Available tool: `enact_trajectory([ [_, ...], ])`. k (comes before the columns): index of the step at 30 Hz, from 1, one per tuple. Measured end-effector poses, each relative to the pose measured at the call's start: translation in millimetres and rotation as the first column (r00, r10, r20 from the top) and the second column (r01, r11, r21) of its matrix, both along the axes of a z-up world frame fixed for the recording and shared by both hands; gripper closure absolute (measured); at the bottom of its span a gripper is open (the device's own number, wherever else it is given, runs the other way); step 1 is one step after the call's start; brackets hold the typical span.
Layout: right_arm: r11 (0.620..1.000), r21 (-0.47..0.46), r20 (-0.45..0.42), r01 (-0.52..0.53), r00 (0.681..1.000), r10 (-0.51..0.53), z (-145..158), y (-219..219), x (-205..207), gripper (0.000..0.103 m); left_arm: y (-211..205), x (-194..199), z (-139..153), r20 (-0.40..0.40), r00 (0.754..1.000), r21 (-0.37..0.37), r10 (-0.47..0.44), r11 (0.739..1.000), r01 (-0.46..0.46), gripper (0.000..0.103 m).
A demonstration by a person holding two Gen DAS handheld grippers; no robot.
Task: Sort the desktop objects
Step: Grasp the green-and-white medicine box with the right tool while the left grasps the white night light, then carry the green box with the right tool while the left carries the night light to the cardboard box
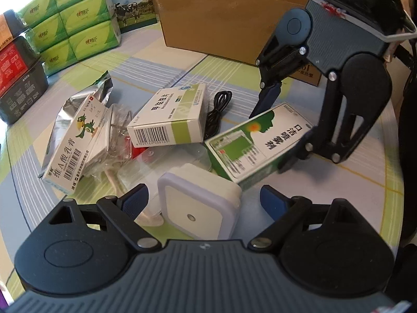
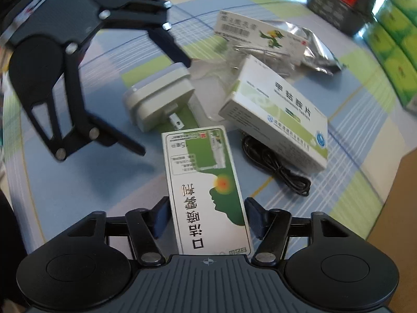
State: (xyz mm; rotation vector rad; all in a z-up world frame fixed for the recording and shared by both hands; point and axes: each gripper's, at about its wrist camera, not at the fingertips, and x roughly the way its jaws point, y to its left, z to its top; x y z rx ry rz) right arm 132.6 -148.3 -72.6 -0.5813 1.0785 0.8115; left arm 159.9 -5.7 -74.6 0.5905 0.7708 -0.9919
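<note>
Two grippers over crowded tablecloth (image 1: 161, 60), right gripper (image 2: 206, 216) pinching green spray box (image 2: 206, 182), left gripper (image 1: 206, 200) spread around white night light (image 1: 200, 203), bare cloth at five o'clock, cardboard box (image 1: 221, 15) at twelve.

Glossy printed card on the spray box (image 2: 206, 182), green and white, catching window glare. Same smooth card on the tablet box (image 1: 170, 116) and the parrot box (image 1: 70, 151). Crinkled silver foil on the pouch (image 1: 101, 90) at far left, mirror-bright. Thin clear plastic wrap (image 1: 114, 127), wrinkled, between the boxes. Smooth white plastic on the night light (image 1: 200, 206), satin face with a pale translucent rim. Matt black rubbery cable (image 1: 216, 112). Plain brown corrugated carton (image 1: 221, 18) at the far side, dull. Shiny green film on the tissue packs (image 1: 78, 18). Matt black plastic on the left gripper (image 1: 206, 203) and right gripper (image 2: 207, 215), ribbed grey bodies, bright metal rivets, blue pads (image 1: 273, 200). Smooth checked tablecloth (image 1: 161, 67).
</note>
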Motion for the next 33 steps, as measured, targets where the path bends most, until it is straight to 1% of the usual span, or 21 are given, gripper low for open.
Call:
enact_trajectory([
  [2,1.000,0.005,-0.005,0.015,1.000,-0.015,1.0,-1.3,0.7,0.048,1.7,-3.2,0.1,-0.011,1.000,-0.006,0.017,1.000,-0.017,0.018],
  [3,1.000,0.005,-0.010,0.019,1.000,-0.019,2.2,-1.5,0.3,0.049,2.2,-5.0,-0.4,-0.031,0.999,-0.006,0.032,0.999,-0.032,0.023],
  [6,1.000,-0.004,-0.017,0.019,1.000,-0.019,5.7,-2.0,-5.5,0.050,6.1,-15.1,1.1,-0.058,0.996,-0.021,0.074,0.997,-0.076,0.027],
  [7,1.000,-0.007,-0.019,0.020,1.000,-0.020,7.0,-3.0,-8.4,0.050,7.2,-19.1,2.0,-0.074,0.994,-0.026,0.080,0.996,-0.082,0.031],
  [9,1.000,-0.013,-0.023,0.028,0.999,-0.028,9.5,-5.6,-11.6,0.050,7.9,-26.9,3.8,-0.098,0.992,-0.021,0.078,0.997,-0.081,0.032],
  [11,0.999,-0.019,-0.021,0.038,0.999,-0.039,13.3,-8.7,-13.4,0.050,6.4,-33.8,5.7,-0.070,0.995,-0.008,0.072,0.997,-0.072,0.032],
  [13,0.999,-0.017,-0.018,0.048,0.999,-0.048,15.7,-12.4,-14.7,0.050,4.3,-33.0,6.6,-0.051,0.994,-0.002,0.093,0.996,-0.093,0.032],
  [17,0.997,-0.015,-0.013,0.075,0.997,-0.075,16.0,-17.7,-13.5,0.050,-2.6,-20.2,4.1,-0.072,0.986,-0.024,0.152,0.988,-0.154,0.032],
  [21,0.996,-0.011,-0.023,0.094,0.995,-0.094,11.7,-20.0,-10.9,0.050,-14.2,-17.2,-4.9,-0.070,0.982,0.010,0.176,0.984,-0.175,0.033],
  [24,0.996,-0.004,-0.020,0.093,0.995,-0.093,9.6,-20.4,-13.8,0.050,-16.7,-19.7,-8.9,-0.065,0.976,0.036,0.207,0.978,-0.205,0.042],
  [27,0.994,0.017,-0.020,0.108,0.994,-0.108,8.6,-19.0,-11.3,0.047,-15.8,-23.6,-9.4,-0.055,0.966,0.039,0.251,0.968,-0.249,0.042],
  [28,0.993,0.023,-0.021,0.116,0.993,-0.115,8.0,-18.5,-10.3,0.044,-15.3,-25.1,-9.4,-0.051,0.963,0.040,0.266,0.964,-0.264,0.042],
  [30,0.991,0.029,-0.017,0.128,0.992,-0.127,7.2,-16.3,-9.3,0.043,-15.1,-27.1,-9.3,-0.045,0.955,0.045,0.293,0.956,-0.291,0.042],
  [31,0.991,0.028,-0.016,0.131,0.991,-0.131,6.7,-15.2,-8.8,0.043,-14.8,-27.6,-8.8,-0.044,0.952,0.048,0.304,0.952,-0.302,0.042],
  [32,0.990,0.026,-0.019,0.136,0.991,-0.136,6.5,-14.5,-8.3,0.046,-14.6,-28.6,-7.7,-0.044,0.949,0.050,0.314,0.949,-0.311,0.042],
  [33,0.989,0.024,-0.022,0.144,0.989,-0.144,7.0,-14.2,-8.2,0.050,-14.2,-29.3,-6.0,-0.047,0.945,0.052,0.324,0.945,-0.322,0.042],
])
